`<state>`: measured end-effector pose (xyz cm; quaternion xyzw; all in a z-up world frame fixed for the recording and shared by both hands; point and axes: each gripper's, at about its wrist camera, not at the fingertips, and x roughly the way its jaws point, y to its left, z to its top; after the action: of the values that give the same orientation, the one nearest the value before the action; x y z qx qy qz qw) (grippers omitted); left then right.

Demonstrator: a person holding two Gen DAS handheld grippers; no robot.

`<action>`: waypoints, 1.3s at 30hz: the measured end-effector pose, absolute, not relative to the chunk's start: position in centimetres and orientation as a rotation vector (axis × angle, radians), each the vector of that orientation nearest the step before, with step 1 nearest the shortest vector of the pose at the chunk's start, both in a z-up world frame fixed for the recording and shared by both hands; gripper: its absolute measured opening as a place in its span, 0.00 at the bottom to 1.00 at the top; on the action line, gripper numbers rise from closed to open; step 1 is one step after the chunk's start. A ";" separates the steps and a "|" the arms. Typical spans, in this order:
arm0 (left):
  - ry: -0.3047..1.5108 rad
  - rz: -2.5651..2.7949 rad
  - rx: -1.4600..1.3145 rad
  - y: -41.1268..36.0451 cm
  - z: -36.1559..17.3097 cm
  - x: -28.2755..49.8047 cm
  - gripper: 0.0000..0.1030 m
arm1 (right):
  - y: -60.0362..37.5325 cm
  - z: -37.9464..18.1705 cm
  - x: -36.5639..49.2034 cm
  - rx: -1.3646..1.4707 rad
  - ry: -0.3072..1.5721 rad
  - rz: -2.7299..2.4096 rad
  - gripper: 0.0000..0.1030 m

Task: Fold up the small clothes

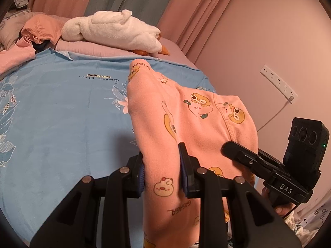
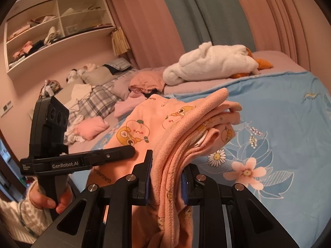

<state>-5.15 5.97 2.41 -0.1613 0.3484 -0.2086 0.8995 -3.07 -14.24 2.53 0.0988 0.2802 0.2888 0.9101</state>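
Observation:
A small peach garment (image 1: 186, 119) with cartoon animal prints hangs in the air above the blue flowered sheet (image 1: 62, 107). My left gripper (image 1: 162, 165) is shut on a bunched fold of it. My right gripper (image 2: 167, 169) is shut on several stacked ribbed edges of the same garment (image 2: 186, 124). The right gripper (image 1: 244, 155) shows at the right of the left wrist view, its fingers against the cloth. The left gripper (image 2: 115, 153) shows at the left of the right wrist view, held by a hand. The garment's lower part drops out of view.
A white plush toy (image 1: 115, 31) lies on a pink quilt at the far side of the bed. Loose pink clothes (image 2: 91, 128) and a plaid blanket (image 2: 97, 101) lie at the left. A wall shelf (image 2: 51, 29) and curtains (image 2: 206, 16) stand behind. A wall socket strip (image 1: 277, 82) is at the right.

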 end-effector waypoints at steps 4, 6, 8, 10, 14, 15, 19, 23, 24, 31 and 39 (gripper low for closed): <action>0.707 -0.427 -0.334 6.4 2.7 -5.9 0.25 | -13.9 2.9 -3.8 0.187 0.565 0.603 0.24; 0.701 -0.424 -0.334 6.5 2.7 -6.1 0.25 | -13.7 3.0 -4.0 0.178 0.559 0.606 0.24; 0.693 -0.420 -0.332 6.7 2.9 -6.4 0.25 | -13.5 3.2 -4.1 0.167 0.553 0.610 0.24; 0.686 -0.418 -0.331 6.8 3.0 -6.7 0.25 | -13.3 3.3 -4.2 0.159 0.547 0.613 0.24; 0.675 -0.414 -0.323 7.0 3.3 -7.2 0.25 | -12.9 3.6 -4.3 0.146 0.541 0.619 0.24; 0.674 -0.414 -0.322 7.0 3.4 -7.1 0.25 | -12.8 3.7 -4.3 0.142 0.539 0.620 0.24; 0.659 -0.408 -0.314 7.2 3.7 -7.6 0.25 | -12.7 4.0 -4.3 0.126 0.524 0.626 0.24; 0.648 -0.403 -0.308 7.3 3.9 -8.2 0.25 | -12.5 4.1 -4.4 0.117 0.519 0.630 0.24; 0.646 -0.402 -0.307 7.4 3.9 -8.3 0.25 | -12.5 4.1 -4.4 0.116 0.518 0.630 0.24; 0.640 -0.397 -0.308 7.7 4.1 -8.7 0.25 | -12.2 4.3 -4.2 0.102 0.516 0.633 0.24; 0.635 -0.393 -0.307 8.2 4.4 -8.9 0.25 | -11.8 4.6 -4.1 0.088 0.513 0.640 0.24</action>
<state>-8.90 8.15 4.42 -0.1492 0.3088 -0.1913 0.9196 -4.14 -11.80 4.58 0.0428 0.2492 0.3110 0.9162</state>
